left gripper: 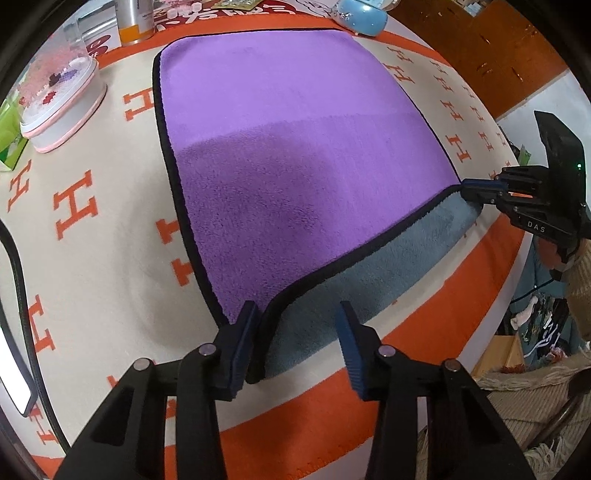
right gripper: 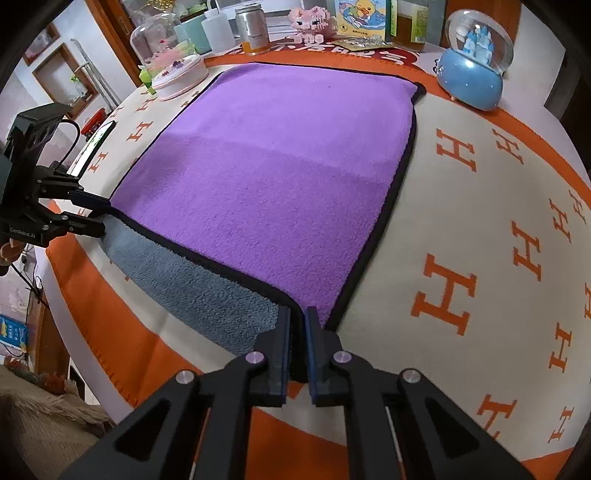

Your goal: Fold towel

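A purple towel with a black hem and a grey-blue underside lies flat on the table; it also shows in the right wrist view. Its near edge is lifted, showing the grey-blue side. My left gripper is open, its jaws on either side of the towel's near left corner. My right gripper is shut on the towel's near right corner. Each gripper shows in the other's view: the right, the left.
The table wears a cream and orange cloth with H letters. Along the far side stand a blue snow globe, a round pink-rimmed box, a metal can and bottles. A phone lies left.
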Action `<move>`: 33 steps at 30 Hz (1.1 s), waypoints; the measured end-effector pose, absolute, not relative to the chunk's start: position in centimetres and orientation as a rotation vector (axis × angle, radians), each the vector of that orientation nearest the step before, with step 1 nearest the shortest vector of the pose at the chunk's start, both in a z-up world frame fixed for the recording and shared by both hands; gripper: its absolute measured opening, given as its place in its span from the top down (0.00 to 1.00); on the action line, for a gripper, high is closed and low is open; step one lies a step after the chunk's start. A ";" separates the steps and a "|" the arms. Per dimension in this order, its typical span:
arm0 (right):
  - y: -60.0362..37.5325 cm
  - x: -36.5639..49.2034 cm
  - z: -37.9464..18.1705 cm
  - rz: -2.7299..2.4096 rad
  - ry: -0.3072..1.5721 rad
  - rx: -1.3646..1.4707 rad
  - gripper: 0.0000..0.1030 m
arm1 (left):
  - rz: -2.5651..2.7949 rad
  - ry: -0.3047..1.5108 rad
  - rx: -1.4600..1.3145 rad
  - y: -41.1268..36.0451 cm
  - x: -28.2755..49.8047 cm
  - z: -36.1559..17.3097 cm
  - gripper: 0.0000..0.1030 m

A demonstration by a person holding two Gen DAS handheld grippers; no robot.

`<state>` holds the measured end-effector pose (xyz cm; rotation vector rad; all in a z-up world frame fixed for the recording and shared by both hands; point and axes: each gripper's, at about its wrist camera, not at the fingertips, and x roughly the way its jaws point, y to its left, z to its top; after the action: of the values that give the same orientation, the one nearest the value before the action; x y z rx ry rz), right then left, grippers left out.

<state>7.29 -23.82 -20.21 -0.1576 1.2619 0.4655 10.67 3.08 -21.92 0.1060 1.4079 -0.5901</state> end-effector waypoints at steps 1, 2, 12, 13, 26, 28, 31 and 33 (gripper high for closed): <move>-23.8 7.2 -20.1 0.464 1.255 -0.164 0.94 | -0.586 1.408 0.109 3.0 10.6 -21.9 0.69; -23.7 7.0 -20.0 0.462 1.250 -0.169 0.94 | -0.581 1.409 0.113 2.9 10.5 -21.9 0.80; -24.0 6.3 -18.8 0.427 1.210 -0.146 0.95 | -0.517 1.363 0.177 2.4 9.9 -20.2 0.96; -24.0 6.3 -18.7 0.424 1.204 -0.143 0.95 | -0.514 1.358 0.174 2.4 9.9 -20.0 0.96; -24.1 7.0 -15.7 0.369 1.117 -0.128 0.95 | -0.424 1.243 0.176 3.3 10.9 -15.9 0.97; -24.2 7.4 -15.1 0.358 1.100 -0.119 0.95 | -0.413 1.222 0.183 3.3 11.3 -15.2 0.97; -24.3 8.2 -14.0 0.335 1.067 -0.111 0.95 | -0.388 1.180 0.201 2.9 12.3 -14.1 0.97; -24.3 8.9 -13.5 0.322 1.051 -0.105 0.95 | -0.370 1.155 0.201 2.5 13.3 -13.6 0.97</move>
<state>8.91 -24.31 -13.46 -0.1047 1.0510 0.3220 13.29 2.46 -13.55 0.2013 1.1553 -0.3702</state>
